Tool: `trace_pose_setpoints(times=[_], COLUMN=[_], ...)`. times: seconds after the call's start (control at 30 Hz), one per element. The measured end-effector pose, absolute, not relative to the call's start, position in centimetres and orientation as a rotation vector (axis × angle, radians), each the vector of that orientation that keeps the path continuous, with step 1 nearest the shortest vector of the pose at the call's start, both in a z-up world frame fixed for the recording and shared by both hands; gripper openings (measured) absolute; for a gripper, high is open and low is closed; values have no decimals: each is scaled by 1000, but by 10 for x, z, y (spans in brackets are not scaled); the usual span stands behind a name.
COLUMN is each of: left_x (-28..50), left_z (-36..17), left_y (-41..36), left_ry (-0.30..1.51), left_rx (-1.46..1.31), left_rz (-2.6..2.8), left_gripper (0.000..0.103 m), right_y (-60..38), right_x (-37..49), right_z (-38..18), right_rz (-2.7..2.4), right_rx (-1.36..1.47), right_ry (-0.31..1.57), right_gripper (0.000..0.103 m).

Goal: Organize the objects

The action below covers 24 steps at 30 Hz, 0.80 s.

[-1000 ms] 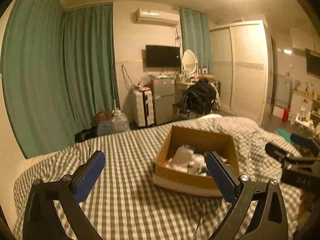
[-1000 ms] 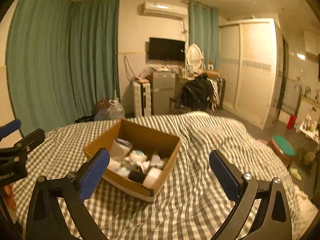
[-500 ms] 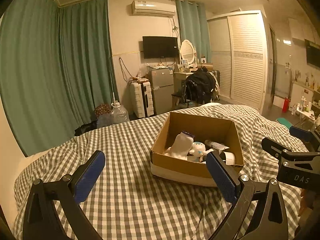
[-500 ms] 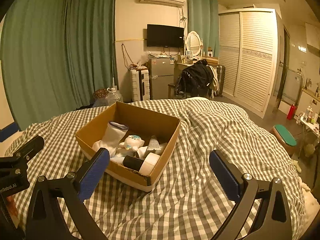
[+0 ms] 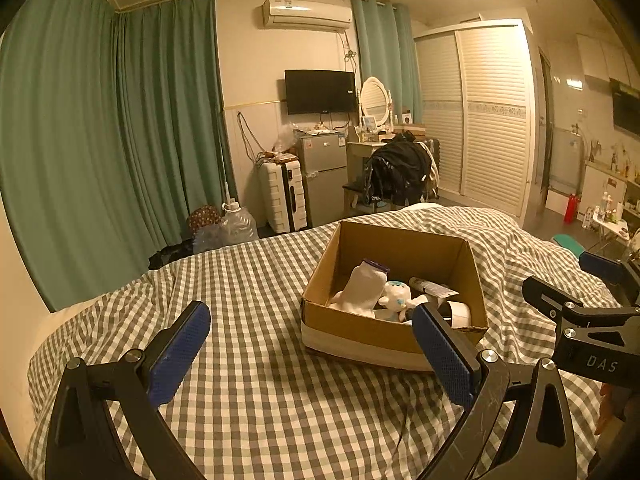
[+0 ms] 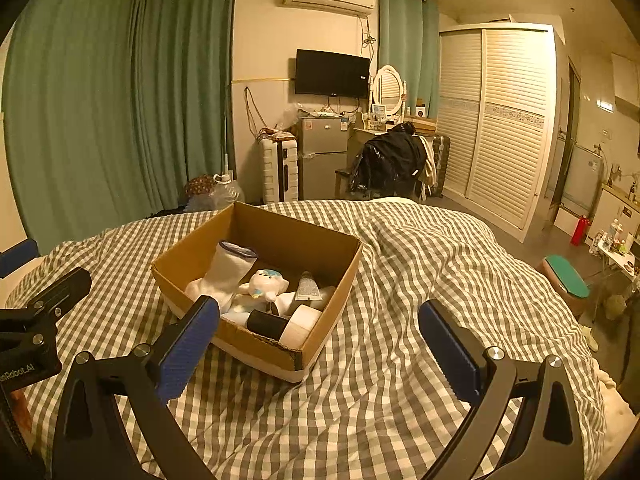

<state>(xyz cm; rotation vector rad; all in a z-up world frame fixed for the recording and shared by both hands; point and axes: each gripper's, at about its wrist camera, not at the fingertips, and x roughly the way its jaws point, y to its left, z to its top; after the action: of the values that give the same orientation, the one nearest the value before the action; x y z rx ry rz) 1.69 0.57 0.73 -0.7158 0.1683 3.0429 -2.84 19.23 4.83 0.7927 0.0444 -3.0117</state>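
An open cardboard box [image 5: 464,256] [image 6: 340,280] sits on the checked bed cover [image 5: 248,280] [image 6: 420,264]. It holds a white sock [image 5: 362,288] [image 6: 228,272], a white plush toy [image 5: 396,294] [image 6: 266,284], a tube [image 5: 430,286] [image 6: 308,286], a black cylinder [image 6: 266,322] and a white roll [image 6: 302,318]. My left gripper [image 5: 310,344] is open and empty, above the bed in front of the box. My right gripper [image 6: 318,338] is open and empty, to the right of the box. Each gripper shows at the edge of the other's view.
Past the bed stand green curtains [image 5: 100,140], water jugs [image 5: 236,224], a white suitcase [image 5: 284,194], a small fridge [image 5: 324,176], a chair with a black coat [image 5: 400,172] and a slatted wardrobe [image 5: 480,112]. A green stool [image 6: 566,280] stands right of the bed.
Both grippers have risen and tilted down, so the box's contents show more fully. Both stay open and empty. The box has not moved.
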Motion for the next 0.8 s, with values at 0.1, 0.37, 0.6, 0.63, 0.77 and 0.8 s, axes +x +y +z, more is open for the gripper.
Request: trace_pose_setpoints(times=[0.1,0.37,0.6,0.63,0.77,0.8], left_x=[16,15,15,15,15,15], left_z=[7,7,7,7,7,7], left_y=[5,6,6,6,6,6], left_ry=[169,168,169,168,166,165], left_rx=[-722,-726,-726,-726,-727,-727], left_rz=[3042,3042,3042,3042,3041,3040], left_gripper=[103,103,103,103,103,103], right_y=[192,190,190,190,188,188], right_x=[-28,-29,-29,-29,-29,-29], right_z=[48,45,45,44,43,43], right_rz=[-3012,-3008,-3007,-3007,-3005,-3004], right_rx=[794,802,807,808,816,817], right_ry=[45,47,47,48,50,50], right_gripper=[100,100,100,100,100,100])
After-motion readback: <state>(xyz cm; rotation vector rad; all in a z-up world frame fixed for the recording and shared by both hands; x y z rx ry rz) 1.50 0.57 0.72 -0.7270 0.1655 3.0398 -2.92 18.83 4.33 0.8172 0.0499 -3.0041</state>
